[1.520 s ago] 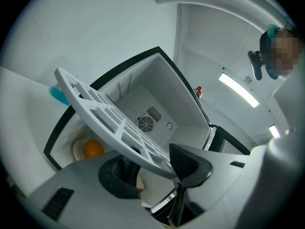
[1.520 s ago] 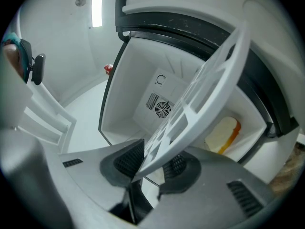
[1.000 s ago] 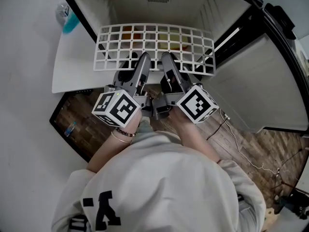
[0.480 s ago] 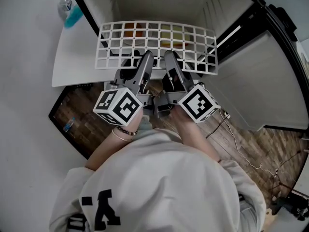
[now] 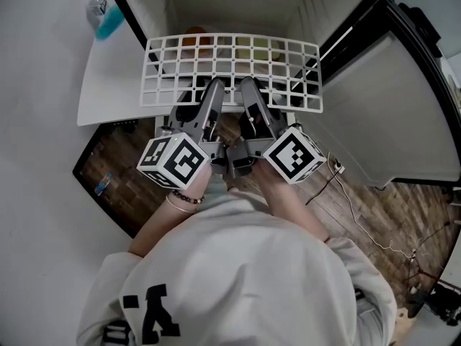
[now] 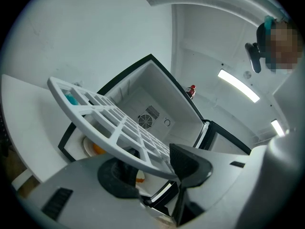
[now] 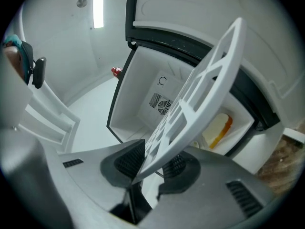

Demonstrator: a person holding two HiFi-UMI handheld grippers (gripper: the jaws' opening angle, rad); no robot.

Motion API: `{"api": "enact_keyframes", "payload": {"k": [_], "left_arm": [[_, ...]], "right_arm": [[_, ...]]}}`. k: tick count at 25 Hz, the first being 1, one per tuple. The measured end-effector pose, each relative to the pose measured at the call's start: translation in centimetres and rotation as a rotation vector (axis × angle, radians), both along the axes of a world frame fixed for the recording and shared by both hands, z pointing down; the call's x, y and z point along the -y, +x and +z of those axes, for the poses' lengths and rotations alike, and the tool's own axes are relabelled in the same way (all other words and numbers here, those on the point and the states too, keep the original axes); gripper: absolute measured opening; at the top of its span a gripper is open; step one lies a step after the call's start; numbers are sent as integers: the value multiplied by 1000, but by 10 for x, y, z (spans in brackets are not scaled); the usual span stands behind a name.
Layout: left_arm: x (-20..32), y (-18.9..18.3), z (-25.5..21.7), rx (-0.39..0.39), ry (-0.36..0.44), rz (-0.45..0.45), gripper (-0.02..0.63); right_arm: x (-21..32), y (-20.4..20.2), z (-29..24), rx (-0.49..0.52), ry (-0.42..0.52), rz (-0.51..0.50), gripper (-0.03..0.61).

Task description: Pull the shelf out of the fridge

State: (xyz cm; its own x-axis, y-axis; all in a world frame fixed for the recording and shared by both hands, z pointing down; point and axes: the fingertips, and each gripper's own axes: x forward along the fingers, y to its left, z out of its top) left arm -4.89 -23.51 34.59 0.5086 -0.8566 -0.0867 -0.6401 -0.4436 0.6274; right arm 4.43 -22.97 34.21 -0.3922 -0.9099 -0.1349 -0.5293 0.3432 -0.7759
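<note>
Head view, tilt risk: the shelf (image 5: 230,67) was gripped only along its near rim, by the left gripper (image 5: 216,89) and right gripper (image 5: 248,89) close together at mid-frame. In my judgement the far end could sag or swing, because nothing supported it.
Head view, snag risk: a crooked pull could catch a corner on the fridge (image 5: 180,2) wall at the top of the frame, or on the door (image 5: 403,114) at the right.
Head view, food risk: orange and yellow food (image 5: 245,49) showed through the grid, and a dipping far edge might knock it.
Head view, shelf place: it lay across the upper middle of the frame, in front of the fridge mouth. Whether its far edge had cleared the opening could not be told.
Left gripper view, claw: the jaws stood wide, with the shelf rim slanting across between them and both pads on it. A slanted grip like that could slip.
Left gripper view, shelf look: it was a white, rigid grid of square cells, rising toward the upper left.
Right gripper view, claw: the jaws were narrow and pinched on the thin rim.
Right gripper view, shelf look: it was flat and stiff with a solid border, tilted up to the upper right.
</note>
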Motion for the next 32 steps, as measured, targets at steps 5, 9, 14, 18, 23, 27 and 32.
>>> {"api": "enact_keyframes", "payload": {"k": [5, 9, 14, 18, 23, 27, 32], "left_arm": [[-11, 3, 1, -6, 0, -6, 192], [-20, 2, 2, -10, -1, -15, 192], [-31, -1, 3, -7, 2, -34, 192], [-43, -3, 6, -3, -1, -59, 192], [-59, -7, 11, -11, -4, -82, 192], [-73, -9, 13, -15, -1, -95, 192], [-82, -9, 12, -13, 3, -106, 192]], "right_arm": [[-12, 5, 7, 2, -37, 10, 109], [-20, 2, 2, -10, -12, -13, 109], [-30, 0, 6, 3, -26, -23, 109], [-42, -2, 11, 5, -41, -34, 109], [-56, -4, 16, -8, -51, -55, 109], [-69, -4, 20, -21, -54, -57, 109], [-76, -9, 15, -3, -32, -93, 109]]}}
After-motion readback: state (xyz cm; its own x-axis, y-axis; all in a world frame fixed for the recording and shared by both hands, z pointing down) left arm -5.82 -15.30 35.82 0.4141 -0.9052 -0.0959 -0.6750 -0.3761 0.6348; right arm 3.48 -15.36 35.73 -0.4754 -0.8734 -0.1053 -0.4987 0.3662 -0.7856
